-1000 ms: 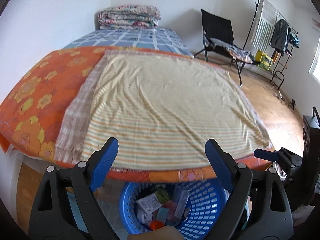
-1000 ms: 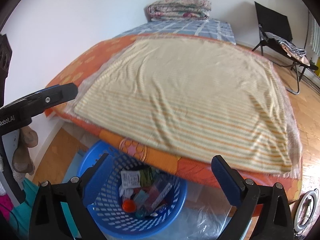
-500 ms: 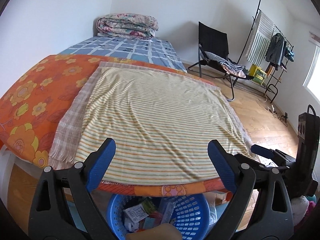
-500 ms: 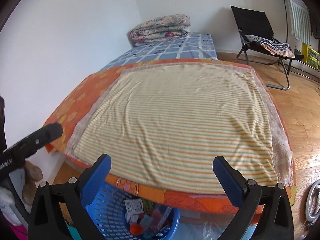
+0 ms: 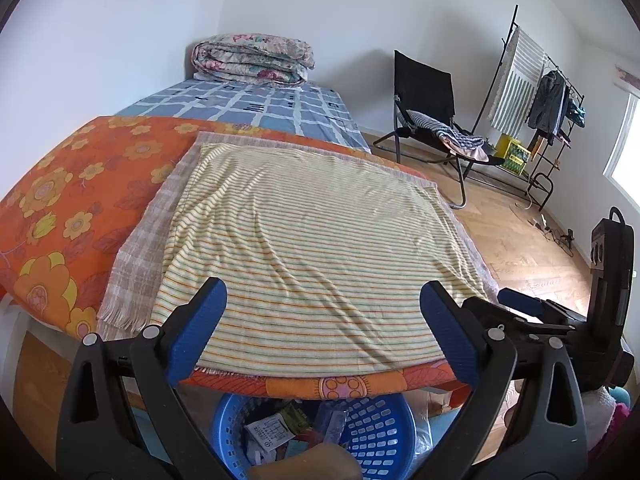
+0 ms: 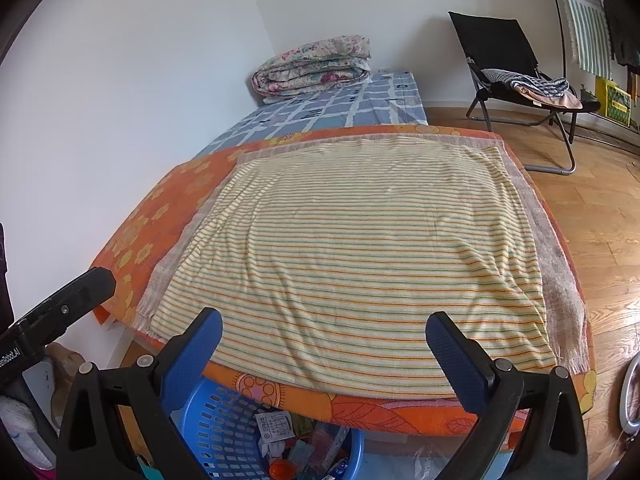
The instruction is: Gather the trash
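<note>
Left wrist view: left gripper (image 5: 322,328) hangs over the near bed edge, blue pads spread wide and opening further, nothing between them. Right gripper (image 6: 324,354) in its own view is also spread wide and empty; its arm and one blue pad show at the right edge of the left view.

Blue laundry-style basket (image 5: 362,428) sits on the floor just under the foot of the bed, partly tucked beneath the orange floral cover (image 5: 76,200). Trash (image 6: 282,438) is piled inside it: a white printed wrapper, other packets, an orange round cap; some pieces too small to name. Basket likely parked there so items can drop straight off the bed edge.

Striped yellow towel (image 6: 360,256) lies flat across the bed on a fringed beige cloth, no litter visible on it. Blue checked sheet and a folded floral quilt (image 5: 252,58) sit at the far end against the wall. Black folding chair (image 6: 504,60) with a striped cloth stands on the wood floor, well apart from the bed.

Judgement: collection looks done or nearly so, since everything trash-like is in the basket and both grippers are empty. Floor near the basket is partly hidden, so leftovers there cannot be ruled out.
</note>
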Motion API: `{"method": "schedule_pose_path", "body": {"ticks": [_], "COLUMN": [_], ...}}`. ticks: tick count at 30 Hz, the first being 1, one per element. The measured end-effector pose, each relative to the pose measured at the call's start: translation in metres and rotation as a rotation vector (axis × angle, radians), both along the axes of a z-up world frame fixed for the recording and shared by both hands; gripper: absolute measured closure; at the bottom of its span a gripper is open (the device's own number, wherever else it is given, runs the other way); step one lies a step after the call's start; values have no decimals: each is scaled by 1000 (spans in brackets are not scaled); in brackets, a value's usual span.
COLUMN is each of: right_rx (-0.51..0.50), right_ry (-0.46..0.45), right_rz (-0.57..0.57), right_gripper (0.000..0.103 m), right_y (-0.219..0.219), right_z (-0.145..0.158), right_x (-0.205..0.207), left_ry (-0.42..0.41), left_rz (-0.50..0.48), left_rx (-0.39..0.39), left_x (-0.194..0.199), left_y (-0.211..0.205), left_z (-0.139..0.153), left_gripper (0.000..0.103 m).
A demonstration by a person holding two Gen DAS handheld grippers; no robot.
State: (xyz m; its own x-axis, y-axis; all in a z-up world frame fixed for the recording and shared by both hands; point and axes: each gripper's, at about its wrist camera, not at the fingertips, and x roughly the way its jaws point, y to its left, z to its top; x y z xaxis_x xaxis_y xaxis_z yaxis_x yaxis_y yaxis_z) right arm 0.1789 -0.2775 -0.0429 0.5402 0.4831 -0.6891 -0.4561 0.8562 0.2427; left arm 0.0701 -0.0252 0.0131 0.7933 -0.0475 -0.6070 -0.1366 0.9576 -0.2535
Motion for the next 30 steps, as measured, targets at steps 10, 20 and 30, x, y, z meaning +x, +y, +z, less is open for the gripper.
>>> {"method": "schedule_pose_path", "body": {"ticks": [10, 20, 30], "right_rx": [8, 13, 13], "right_ry": [12, 13, 14], "right_rz": [-8, -12, -18], "right_gripper": [0, 0, 0], "right_y": [-3, -5, -6], "right_z": [-2, -2, -3], "right_x": [2, 2, 3], "left_ry": [0, -1, -2], "left_rz": [2, 1, 4], "left_rx": [-1, -1, 3], "left_x": [-1, -1, -1], "left_y": [2, 2, 1], "left_z": [-1, -1, 0], "left_gripper": [4, 4, 4]}}
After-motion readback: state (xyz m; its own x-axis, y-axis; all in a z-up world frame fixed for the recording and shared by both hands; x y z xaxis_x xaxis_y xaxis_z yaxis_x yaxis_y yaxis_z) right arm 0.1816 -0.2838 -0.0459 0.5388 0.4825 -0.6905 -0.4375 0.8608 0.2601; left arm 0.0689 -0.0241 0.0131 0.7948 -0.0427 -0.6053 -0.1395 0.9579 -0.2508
